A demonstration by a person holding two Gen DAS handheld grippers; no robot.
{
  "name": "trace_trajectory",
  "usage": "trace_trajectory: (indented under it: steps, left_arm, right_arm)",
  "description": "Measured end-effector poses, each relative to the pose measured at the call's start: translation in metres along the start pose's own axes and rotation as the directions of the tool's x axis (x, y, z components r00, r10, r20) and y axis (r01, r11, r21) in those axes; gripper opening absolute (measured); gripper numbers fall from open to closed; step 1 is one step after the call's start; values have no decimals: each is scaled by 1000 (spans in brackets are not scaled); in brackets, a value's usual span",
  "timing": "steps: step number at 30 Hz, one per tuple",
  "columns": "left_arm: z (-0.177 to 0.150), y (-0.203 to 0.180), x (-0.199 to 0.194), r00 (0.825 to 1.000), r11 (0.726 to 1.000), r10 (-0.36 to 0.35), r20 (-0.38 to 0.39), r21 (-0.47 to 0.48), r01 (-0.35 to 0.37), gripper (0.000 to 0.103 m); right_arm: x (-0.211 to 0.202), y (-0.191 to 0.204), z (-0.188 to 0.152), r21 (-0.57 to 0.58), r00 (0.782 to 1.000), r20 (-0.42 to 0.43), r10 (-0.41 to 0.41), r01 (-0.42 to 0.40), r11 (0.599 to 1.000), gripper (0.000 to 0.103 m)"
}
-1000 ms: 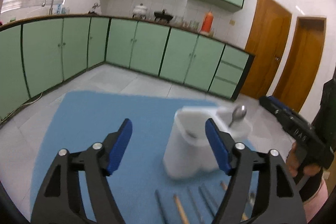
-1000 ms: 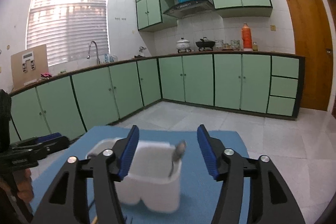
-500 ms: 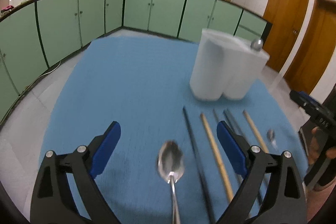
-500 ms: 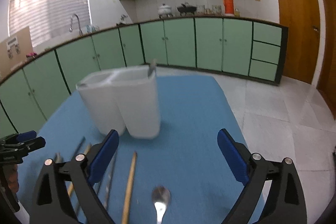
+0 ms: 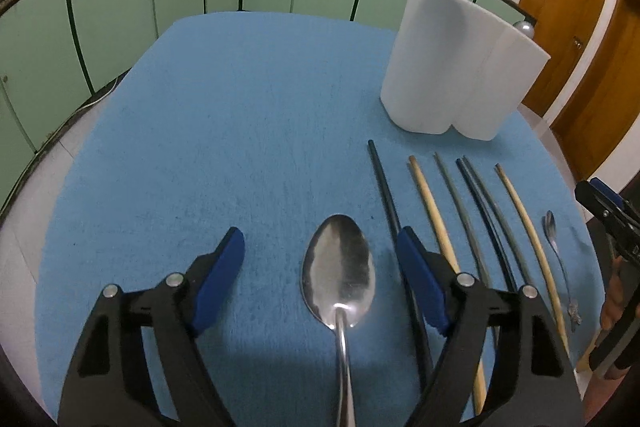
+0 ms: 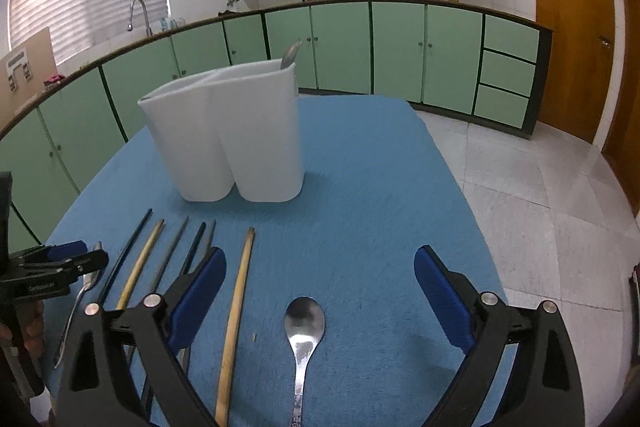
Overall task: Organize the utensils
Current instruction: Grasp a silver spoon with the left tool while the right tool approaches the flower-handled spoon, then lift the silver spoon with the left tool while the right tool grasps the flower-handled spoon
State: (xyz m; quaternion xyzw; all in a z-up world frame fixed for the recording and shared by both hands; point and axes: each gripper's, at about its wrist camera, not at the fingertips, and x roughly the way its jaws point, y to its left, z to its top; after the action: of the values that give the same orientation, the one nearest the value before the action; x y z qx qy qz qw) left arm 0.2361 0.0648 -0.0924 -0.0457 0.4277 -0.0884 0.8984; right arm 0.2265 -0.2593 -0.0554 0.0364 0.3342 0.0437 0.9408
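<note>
While both tools hover with jaws spread apart, the left tool [image 5: 320, 251] straddles a large spoon [image 5: 339, 277] and the right tool [image 6: 318, 267] a smaller spoon [image 6: 304, 327] on the blue tabletop [image 5: 200, 147], chopsticks [image 5: 434, 211] lying between them.

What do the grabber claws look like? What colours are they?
Both grabbers match. The left gripper and right gripper each have two chunky black plastic arms shaped like frames with cut-out holes, shiny silver round bolts at the joints, and flat blue pads lining the inside of the fingers. No cables or sleeves show.
</note>
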Motion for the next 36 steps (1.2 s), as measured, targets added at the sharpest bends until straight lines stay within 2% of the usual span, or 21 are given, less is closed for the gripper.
trace_trajectory:
  steps: [3, 4, 7, 15, 17, 18, 23, 25, 33, 36]
  left_arm:
    - [4, -3, 3, 1000, 1000, 3, 0, 9, -3, 71]
    - [5, -4, 3, 1000, 1000, 7, 0, 9, -7, 65]
    - [6, -7, 3, 1000, 1000, 16, -1, 24, -16, 59]
    - [3, -19, 1, 999, 999, 35, 4, 37, -35, 58]
    - [2, -20, 1, 999, 998, 41, 9, 42, -42, 53]
    - [2, -21, 1, 999, 998, 40, 11, 46, -40, 48]
    - [2, -20, 0, 1000, 999, 28, 12, 45, -28, 41]
    - [2, -19, 0, 1000, 999, 25, 13, 42, -25, 35]
    - [2, -19, 1, 1000, 999, 15, 17, 52, -16, 33]
    - [2, -18, 1, 1000, 999, 12, 21, 49, -13, 33]
  right_arm:
    - [4, 1, -3, -13, 1000, -10, -1, 1, 1000, 93]
    - [6, 2, 0, -14, 1000, -14, -1, 1, 1000, 93]
    - [8, 3, -4, -24, 1000, -25, 2, -3, 1000, 93]
    - [16, 7, -14, -66, 995, -94, -23, 16, 998, 92]
    - [17, 8, -17, -71, 994, -108, -23, 15, 997, 92]
    - [17, 8, -18, -75, 994, -109, -23, 15, 997, 90]
    - [24, 9, -19, -80, 989, -144, -16, 4, 997, 77]
    - [27, 10, -19, -83, 987, -161, -9, -4, 997, 71]
    - [33, 11, -20, -83, 979, -204, -8, -9, 997, 58]
    - [33, 13, -18, -86, 978, -209, -5, -13, 996, 48]
